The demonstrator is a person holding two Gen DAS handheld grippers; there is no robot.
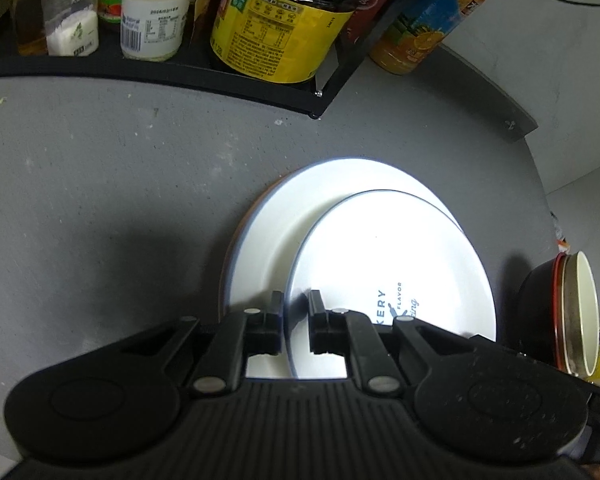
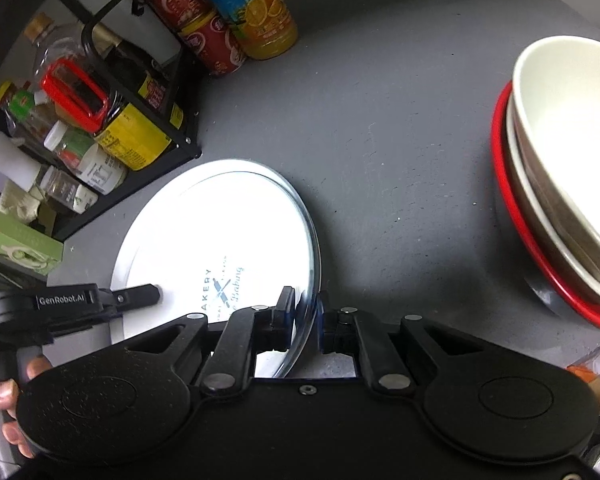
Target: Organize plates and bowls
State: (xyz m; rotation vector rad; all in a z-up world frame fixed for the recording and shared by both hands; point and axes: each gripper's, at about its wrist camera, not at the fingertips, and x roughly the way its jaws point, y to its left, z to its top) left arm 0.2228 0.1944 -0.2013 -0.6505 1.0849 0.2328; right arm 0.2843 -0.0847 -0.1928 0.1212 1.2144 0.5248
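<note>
**Both grippers pinch the printed plate over the stack**

The grey bench (image 2: 400,128) carries a black wire rack (image 1: 228,76) of bottles and jars at the back, and off to the right a nest of cream bowls in a red-rimmed dish (image 2: 560,184). Near the rack lies a large white plate with a thin blue rim (image 1: 300,216). Partly over it, shifted toward the right and the camera, sits the smaller white plate with blue bakery lettering (image 1: 380,264).

This glazed plate is stiff, slick and breakable; it looks moderately heavy for a thin pinch, so the rim is the only real hold, and opposite edges share the load.

The left gripper (image 1: 296,312) angles steeply down, fingers clenched on the printed plate's left rim. The right gripper (image 2: 306,308) slopes down likewise, fingers closed across the right rim. A person's hand (image 2: 4,404) wraps the left gripper's handle. Whether the printed plate already rests flat on the larger one cannot be told.
</note>
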